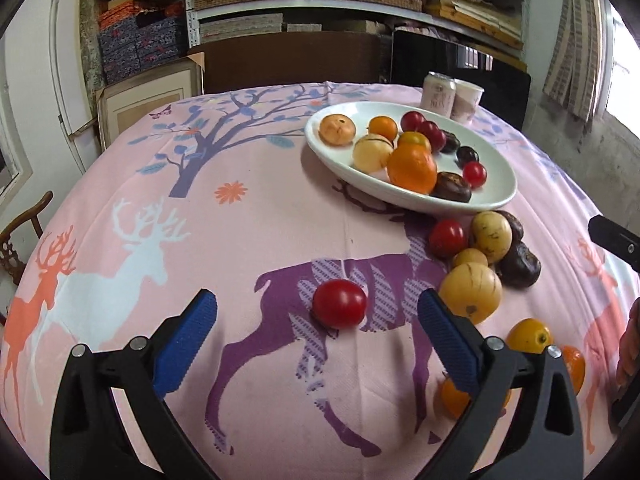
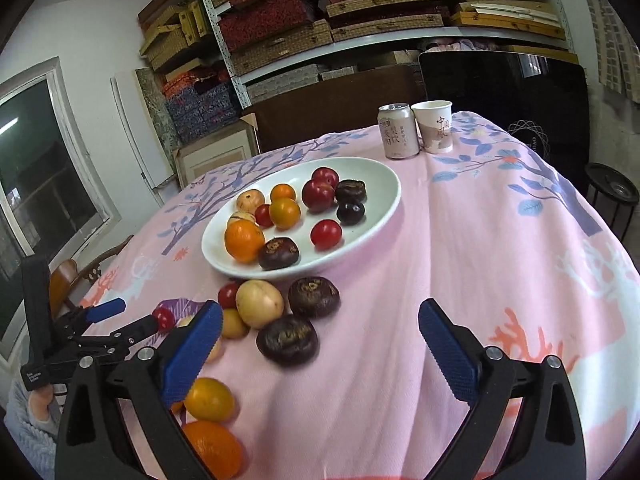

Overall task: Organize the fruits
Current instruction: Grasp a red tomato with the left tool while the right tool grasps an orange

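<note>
Left claw (image 1: 316,336): jaws wide, empty; red tomato (image 1: 339,309) lies loose on tablecloth (image 1: 260,240) just ahead, between blue pads, untouched.
Right claw (image 2: 320,344): jaws wide, empty; dark fruit (image 2: 287,339) just ahead, left of centre.
White plate (image 1: 400,196): beyond both claws, partly filled.
Loose pile (image 1: 480,256): right of left claw, near plate rim.
Risks: round tomato rolls from off-centre pinch; soft skin splits under hard squeeze; right pad nudges yellow fruit (image 1: 470,294) beside it, scattering pile toward table edge.
</note>
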Available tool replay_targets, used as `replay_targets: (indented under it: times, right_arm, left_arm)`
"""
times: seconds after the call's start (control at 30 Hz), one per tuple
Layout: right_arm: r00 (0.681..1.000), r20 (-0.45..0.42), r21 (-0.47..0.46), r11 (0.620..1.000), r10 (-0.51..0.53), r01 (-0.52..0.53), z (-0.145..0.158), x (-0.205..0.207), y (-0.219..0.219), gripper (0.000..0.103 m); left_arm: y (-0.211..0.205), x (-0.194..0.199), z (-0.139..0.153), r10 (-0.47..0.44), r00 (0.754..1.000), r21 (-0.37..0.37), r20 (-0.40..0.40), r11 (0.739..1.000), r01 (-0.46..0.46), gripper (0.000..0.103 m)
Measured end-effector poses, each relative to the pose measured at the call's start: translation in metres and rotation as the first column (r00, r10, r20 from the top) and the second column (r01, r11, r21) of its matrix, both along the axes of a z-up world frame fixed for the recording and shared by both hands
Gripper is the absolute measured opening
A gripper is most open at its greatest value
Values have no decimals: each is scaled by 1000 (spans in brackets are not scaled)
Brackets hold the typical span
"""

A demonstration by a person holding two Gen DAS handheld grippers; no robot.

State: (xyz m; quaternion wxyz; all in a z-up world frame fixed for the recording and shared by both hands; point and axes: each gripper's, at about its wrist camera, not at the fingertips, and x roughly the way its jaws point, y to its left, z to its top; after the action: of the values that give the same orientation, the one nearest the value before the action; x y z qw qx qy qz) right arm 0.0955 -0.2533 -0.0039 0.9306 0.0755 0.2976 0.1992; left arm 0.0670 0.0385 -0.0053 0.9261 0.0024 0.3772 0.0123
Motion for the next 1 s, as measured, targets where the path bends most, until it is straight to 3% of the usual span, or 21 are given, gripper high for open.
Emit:
replay_targets:
  times: [0.27,0.53,0.63,0.7,0.8,0.9,1.0]
  right_arm:
    - [997,-65,31,999,32,-30,-7,-1,2,99]
    - [978,-94,-35,981,186,-190,-16,-43,26,99]
    - [966,-110,-29,971,234,-239,-15,-60,30,99]
    - [951,-170,-28,964,257,-265,-22,-63,34,98]
    - [935,-229,-94,950,270,-297,-33,-68,49,76]
    - [937,-234,-163,939,260,-301,-34,-71,61,65]
    - [935,-253,-169,940,248,-295,-36,-68,65,58]
  left_arm:
    - [9,14,-11,28,996,-68,-79,997,-34,99]
    - [23,24,-19,85,987,-117,-136,988,-101,99]
    - [20,27,-21,86,985,-90,-150,991,-100,99]
    - [17,28,-22,90,983,-62,-159,993,-101,99]
    - [12,30,-24,95,980,-24,-173,995,-101,99]
    - [10,31,-25,96,979,-8,-178,995,-99,99]
    - [10,31,-25,96,979,-6,-178,995,-99,99]
